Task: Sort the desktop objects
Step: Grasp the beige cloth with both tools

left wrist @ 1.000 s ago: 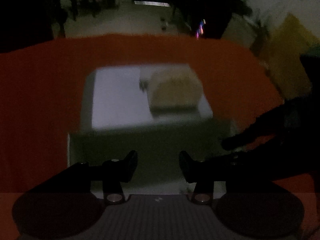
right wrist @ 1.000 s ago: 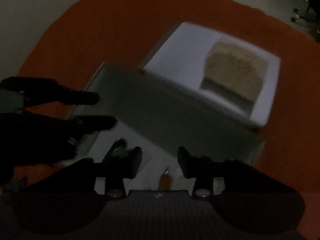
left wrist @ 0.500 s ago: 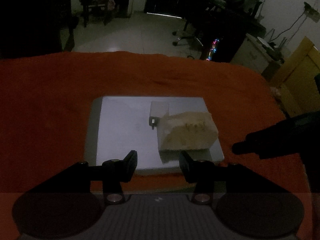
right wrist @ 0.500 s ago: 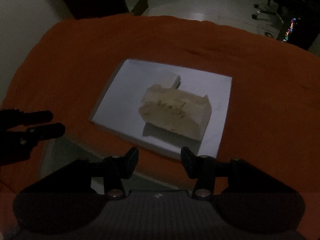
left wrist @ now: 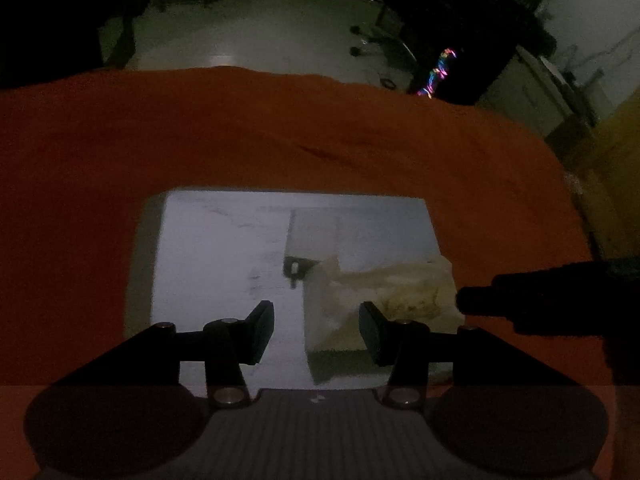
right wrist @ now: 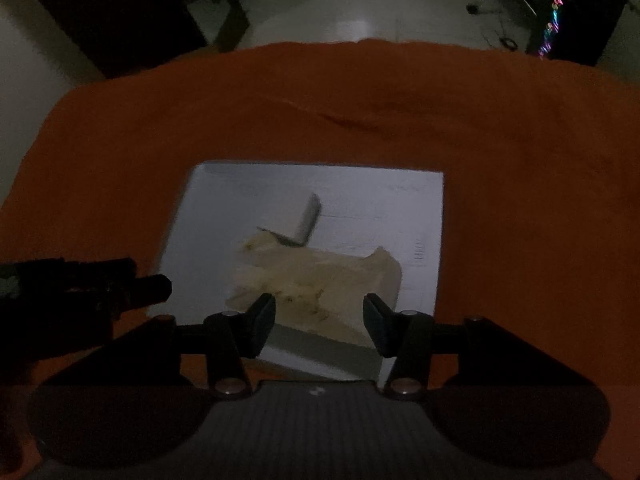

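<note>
Metal plug prongs (left wrist: 295, 269), left view only

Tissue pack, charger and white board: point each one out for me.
Tissue pack (right wrist: 320, 284), right wrist view, its crumpled top.
Charger (left wrist: 312, 232), left wrist view, its flat white body.
White board (left wrist: 216, 256), left wrist view, bare left part.

The left tool (left wrist: 316, 332) is hiding the near edge of the white tray (left wrist: 224, 248). Ahead of it, the beige packet (left wrist: 384, 288) is covering part of a small white charger (left wrist: 310, 236), whose details are blurring in the dimness.
</note>
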